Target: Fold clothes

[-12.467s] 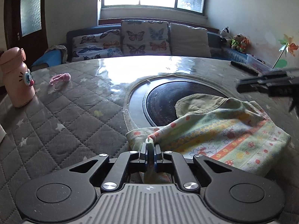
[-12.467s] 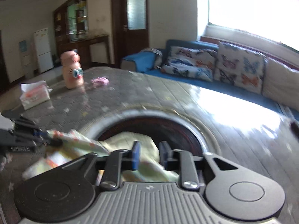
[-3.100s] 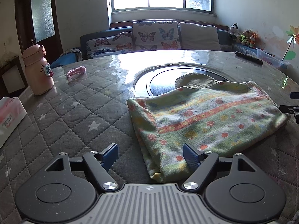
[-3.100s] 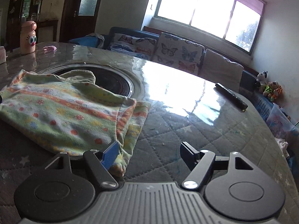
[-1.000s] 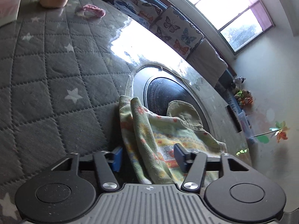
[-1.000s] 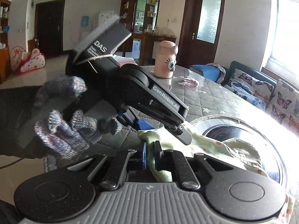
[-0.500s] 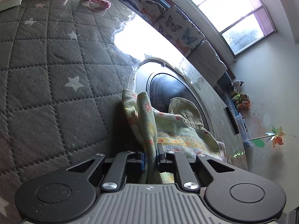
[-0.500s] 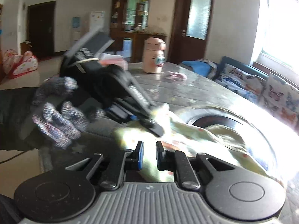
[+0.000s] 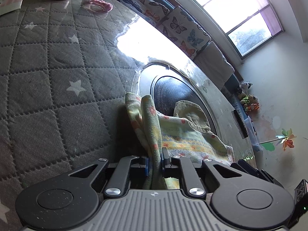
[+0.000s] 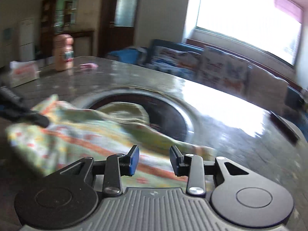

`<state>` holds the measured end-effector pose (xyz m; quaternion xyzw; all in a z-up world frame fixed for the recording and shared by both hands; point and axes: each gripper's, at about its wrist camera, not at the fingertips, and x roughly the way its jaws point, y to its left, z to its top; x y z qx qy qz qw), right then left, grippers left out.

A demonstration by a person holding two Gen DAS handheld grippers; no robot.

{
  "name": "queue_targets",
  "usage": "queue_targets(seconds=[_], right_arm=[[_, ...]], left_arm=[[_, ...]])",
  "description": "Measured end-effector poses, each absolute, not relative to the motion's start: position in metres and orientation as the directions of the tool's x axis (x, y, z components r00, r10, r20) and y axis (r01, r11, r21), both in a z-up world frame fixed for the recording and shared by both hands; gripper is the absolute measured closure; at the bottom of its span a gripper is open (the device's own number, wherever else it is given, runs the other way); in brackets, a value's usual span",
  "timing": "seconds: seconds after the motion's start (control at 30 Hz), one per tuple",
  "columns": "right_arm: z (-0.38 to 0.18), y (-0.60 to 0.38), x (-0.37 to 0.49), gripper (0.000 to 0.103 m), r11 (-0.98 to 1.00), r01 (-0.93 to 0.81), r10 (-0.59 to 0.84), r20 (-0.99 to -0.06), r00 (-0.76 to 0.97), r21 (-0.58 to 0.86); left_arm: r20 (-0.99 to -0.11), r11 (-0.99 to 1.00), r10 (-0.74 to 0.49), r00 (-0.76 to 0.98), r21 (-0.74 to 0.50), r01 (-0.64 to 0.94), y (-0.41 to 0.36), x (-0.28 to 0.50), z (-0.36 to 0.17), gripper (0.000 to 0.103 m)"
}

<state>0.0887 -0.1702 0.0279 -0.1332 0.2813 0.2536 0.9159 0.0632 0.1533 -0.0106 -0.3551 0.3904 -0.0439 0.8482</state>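
While the left tongs (image 9: 155, 160) pinch a bunched edge of the pale green, flower-printed soft cloth garment (image 9: 184, 134), lifting that edge off the grey quilted, star-patterned surface (image 9: 57, 67), the right tongs (image 10: 154, 158) hover spread apart above the cloth's other part, holding nothing. Most of the garment lies flattened beside and partly over the round dark inset plate (image 9: 173, 88). It looks part-folded, judging by its doubled layers; how many folds remain cannot be told.
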Motion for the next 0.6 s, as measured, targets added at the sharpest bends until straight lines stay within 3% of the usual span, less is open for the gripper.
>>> queue_targets(seconds=[0.1,0.6], right_arm=[[0.023,-0.189,0.105,0.057,0.877,-0.471,0.332,-0.587,0.738,-0.096],[0.008,-0.229,0.145,0.056,0.942,-0.323,0.306,-0.607,0.733,0.085]], left_arm=[[-0.633,0.749,-0.347,0.692,-0.631,-0.201,0.152,0.063,-0.011,0.090],[-0.646,0.773,-0.330,0.689,-0.604,-0.196,0.147,0.065,-0.008,0.090]])
